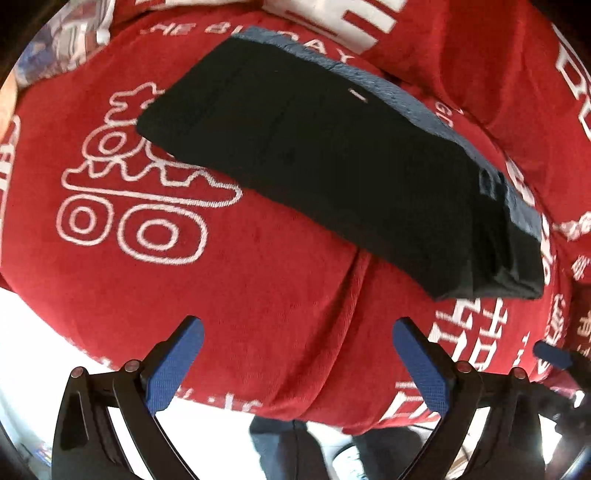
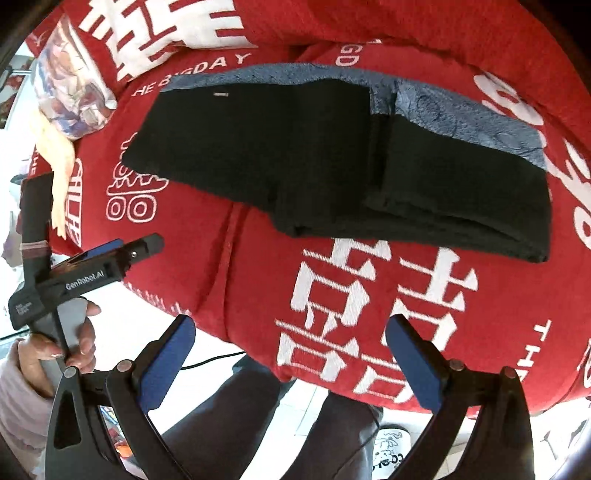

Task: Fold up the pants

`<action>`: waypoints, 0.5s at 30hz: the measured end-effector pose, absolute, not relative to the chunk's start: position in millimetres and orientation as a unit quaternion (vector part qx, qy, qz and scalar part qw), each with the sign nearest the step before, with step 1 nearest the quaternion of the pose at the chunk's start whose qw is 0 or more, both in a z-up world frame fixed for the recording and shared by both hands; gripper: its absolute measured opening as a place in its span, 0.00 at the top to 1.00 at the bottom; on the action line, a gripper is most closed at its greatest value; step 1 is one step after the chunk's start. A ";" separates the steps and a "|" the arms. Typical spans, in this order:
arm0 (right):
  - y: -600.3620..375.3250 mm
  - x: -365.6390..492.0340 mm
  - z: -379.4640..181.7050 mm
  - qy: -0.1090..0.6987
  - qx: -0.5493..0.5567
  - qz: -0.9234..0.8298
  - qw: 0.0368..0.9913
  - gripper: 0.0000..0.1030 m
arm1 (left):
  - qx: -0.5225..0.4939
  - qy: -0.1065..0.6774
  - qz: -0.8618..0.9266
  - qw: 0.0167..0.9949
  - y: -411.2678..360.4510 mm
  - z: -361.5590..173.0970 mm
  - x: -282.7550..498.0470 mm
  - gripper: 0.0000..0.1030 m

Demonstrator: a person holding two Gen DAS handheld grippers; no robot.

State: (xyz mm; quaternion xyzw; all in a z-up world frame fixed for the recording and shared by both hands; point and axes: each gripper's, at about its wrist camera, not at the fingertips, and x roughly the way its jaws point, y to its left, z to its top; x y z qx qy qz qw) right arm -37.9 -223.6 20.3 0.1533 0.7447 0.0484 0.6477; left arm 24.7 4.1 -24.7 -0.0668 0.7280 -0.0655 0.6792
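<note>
Black pants (image 1: 332,155) lie folded into a long band on a red blanket (image 1: 258,288) with white characters. Their blue-grey fleece lining (image 2: 461,118) shows along the far edge. In the right wrist view the pants (image 2: 277,158) have one end doubled over at the right. My left gripper (image 1: 297,323) hangs open above bare blanket, short of the pants' near edge, nothing between its blue pads. The right gripper (image 2: 291,321) is wide open too, over the blanket's front edge, holding nothing. From the right wrist view the left gripper (image 2: 147,245) appears side-on at the left, held by a hand (image 2: 55,347).
A printed pillow (image 2: 74,96) and a red-and-white cushion (image 2: 166,33) lie at the far left. The blanket drops off at its near edge to white floor (image 1: 44,332). A person's dark trouser legs (image 2: 229,413) and a shoe (image 2: 391,446) are below the grippers.
</note>
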 end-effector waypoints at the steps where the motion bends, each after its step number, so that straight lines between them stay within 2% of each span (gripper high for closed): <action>1: -224.6 -35.3 14.3 0.745 0.152 0.045 0.648 0.00 | -0.078 0.723 -0.061 0.683 6.8 -28.8 28.5 0.01; 10: -257.4 10.0 -20.8 0.678 0.126 -0.016 0.724 0.00 | -0.130 0.673 -0.045 0.727 21.0 -42.6 63.6 0.00; 15: -278.3 32.0 -65.2 0.692 0.184 -0.056 0.696 0.00 | -0.141 0.668 -0.024 0.730 34.2 -52.7 76.8 0.01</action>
